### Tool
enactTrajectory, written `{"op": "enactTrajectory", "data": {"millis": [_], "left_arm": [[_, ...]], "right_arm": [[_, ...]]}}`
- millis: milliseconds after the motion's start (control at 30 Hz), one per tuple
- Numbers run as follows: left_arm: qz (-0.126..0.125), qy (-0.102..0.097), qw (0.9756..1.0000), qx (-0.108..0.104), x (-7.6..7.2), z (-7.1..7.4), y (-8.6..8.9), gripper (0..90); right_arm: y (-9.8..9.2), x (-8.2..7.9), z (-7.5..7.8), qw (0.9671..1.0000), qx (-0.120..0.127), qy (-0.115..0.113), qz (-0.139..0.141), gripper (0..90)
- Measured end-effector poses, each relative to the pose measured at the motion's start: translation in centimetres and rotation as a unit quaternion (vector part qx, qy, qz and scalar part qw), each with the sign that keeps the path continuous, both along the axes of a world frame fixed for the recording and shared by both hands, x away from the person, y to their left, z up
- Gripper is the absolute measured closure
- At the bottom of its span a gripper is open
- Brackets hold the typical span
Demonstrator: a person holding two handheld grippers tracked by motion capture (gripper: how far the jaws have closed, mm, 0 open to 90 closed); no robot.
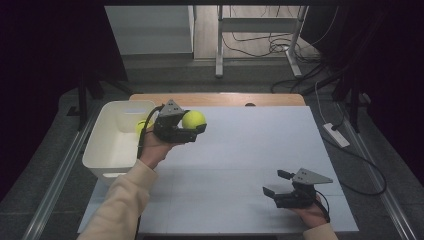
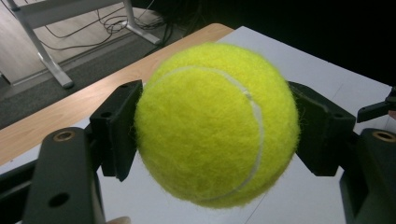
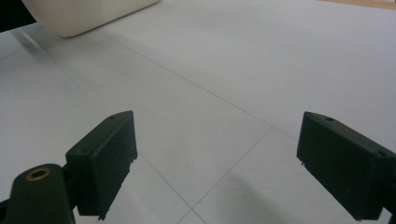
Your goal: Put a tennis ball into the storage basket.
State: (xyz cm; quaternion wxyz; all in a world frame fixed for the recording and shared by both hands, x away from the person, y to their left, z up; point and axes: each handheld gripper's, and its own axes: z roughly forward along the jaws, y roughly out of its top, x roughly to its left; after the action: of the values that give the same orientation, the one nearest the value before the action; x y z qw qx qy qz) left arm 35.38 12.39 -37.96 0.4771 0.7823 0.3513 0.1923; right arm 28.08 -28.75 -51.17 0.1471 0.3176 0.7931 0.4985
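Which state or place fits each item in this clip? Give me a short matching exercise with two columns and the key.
Items:
1. Left gripper
2. Right gripper
3. White rectangular plastic bin
4. Fuzzy yellow-green tennis ball

States or places:
A. Fingers apart, nothing between them
B. Stands at the left edge of the white table
C. Squeezed between two black fingers
D. Shut on a ball, beside the bin

Pairs: 1-D, 2-A, 3-B, 4-C
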Motion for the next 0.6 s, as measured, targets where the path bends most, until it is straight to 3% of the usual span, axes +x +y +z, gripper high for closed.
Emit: {"op": "enactTrajectory", "data": {"millis": [600], "left_arm": [[0.022, -0.013, 0.9996, -0.011, -0.3, 1.1, 2.0, 26.6]], "right_arm": [[0.0, 0.0, 0.0, 1.0000, 0.002, -0.001, 0.000, 12.2]]}}
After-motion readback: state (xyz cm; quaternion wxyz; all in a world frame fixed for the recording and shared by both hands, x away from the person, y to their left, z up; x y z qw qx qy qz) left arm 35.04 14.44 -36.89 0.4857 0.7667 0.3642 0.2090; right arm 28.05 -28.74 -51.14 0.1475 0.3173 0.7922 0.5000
